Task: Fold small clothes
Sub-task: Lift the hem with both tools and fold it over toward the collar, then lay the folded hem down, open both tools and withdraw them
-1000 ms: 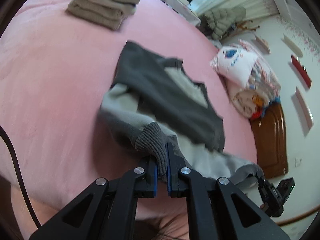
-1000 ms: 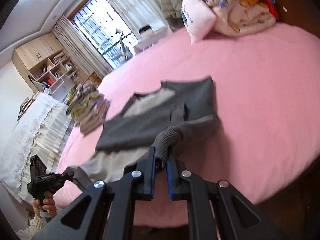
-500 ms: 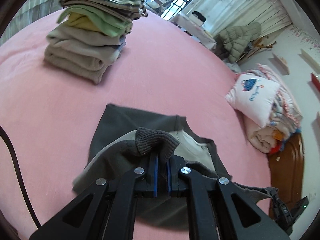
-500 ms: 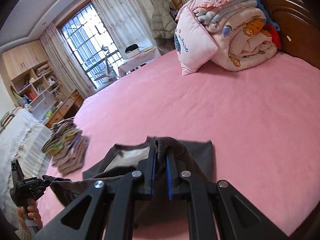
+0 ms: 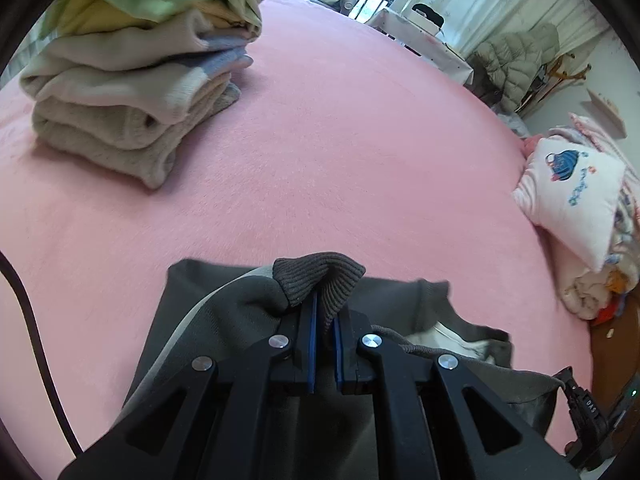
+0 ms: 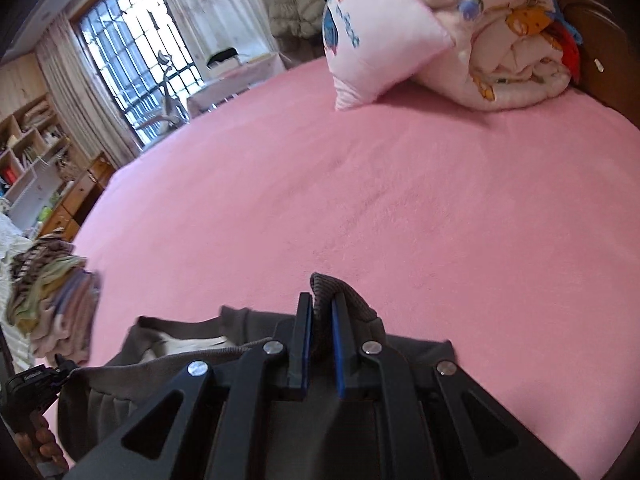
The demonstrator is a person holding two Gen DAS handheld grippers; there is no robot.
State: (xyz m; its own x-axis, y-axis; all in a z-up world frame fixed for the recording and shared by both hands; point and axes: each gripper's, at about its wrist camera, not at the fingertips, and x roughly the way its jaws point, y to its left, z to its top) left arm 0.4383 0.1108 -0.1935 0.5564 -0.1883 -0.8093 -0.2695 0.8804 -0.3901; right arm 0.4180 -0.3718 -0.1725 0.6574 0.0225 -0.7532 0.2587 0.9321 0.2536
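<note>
On the pink plush bed, a folded pile done; our left gripper and right gripper pinch the dark grey knit sweater by ribbed edges, mid-fold.

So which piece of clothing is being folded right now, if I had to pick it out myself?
Look at the big pink bed. Near its front edge lies a dark grey sweatshirt with ribbed cuffs, each cuff pinched in a hand-held gripper. Unlike the pale clothes in the folded pile, it is dark and lies apart from that pile.
</note>
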